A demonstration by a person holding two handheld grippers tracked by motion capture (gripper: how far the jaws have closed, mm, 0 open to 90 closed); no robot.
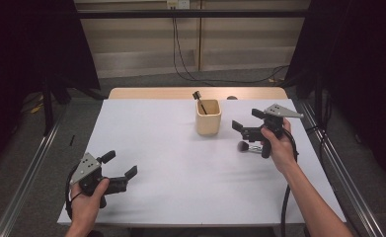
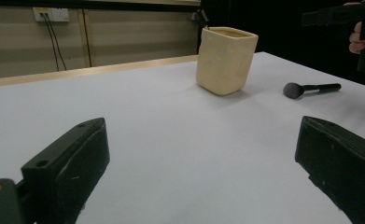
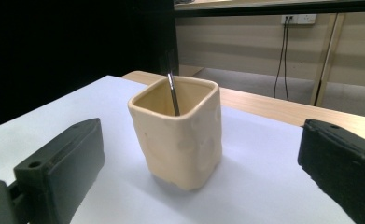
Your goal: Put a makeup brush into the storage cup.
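A cream square cup (image 1: 208, 117) stands upright at the back middle of the white table (image 1: 180, 168), with a thin dark brush (image 1: 199, 101) leaning out of it. A black makeup brush (image 1: 250, 146) with a round grey head lies flat just right of the cup. My right gripper (image 1: 248, 120) hovers open above that brush, held by a hand, its jaws facing the cup (image 3: 179, 135). My left gripper (image 1: 120, 165) is open near the front left corner with nothing between its jaws. From there I see the cup (image 2: 226, 59) and the lying brush (image 2: 311, 88) far ahead.
A wooden strip (image 1: 195, 93) runs along the table's far edge. Cables hang from a wall socket (image 1: 177, 4) behind. Metal rails (image 1: 32, 168) flank the table on both sides. A small dark object (image 1: 231, 98) sits at the far edge.
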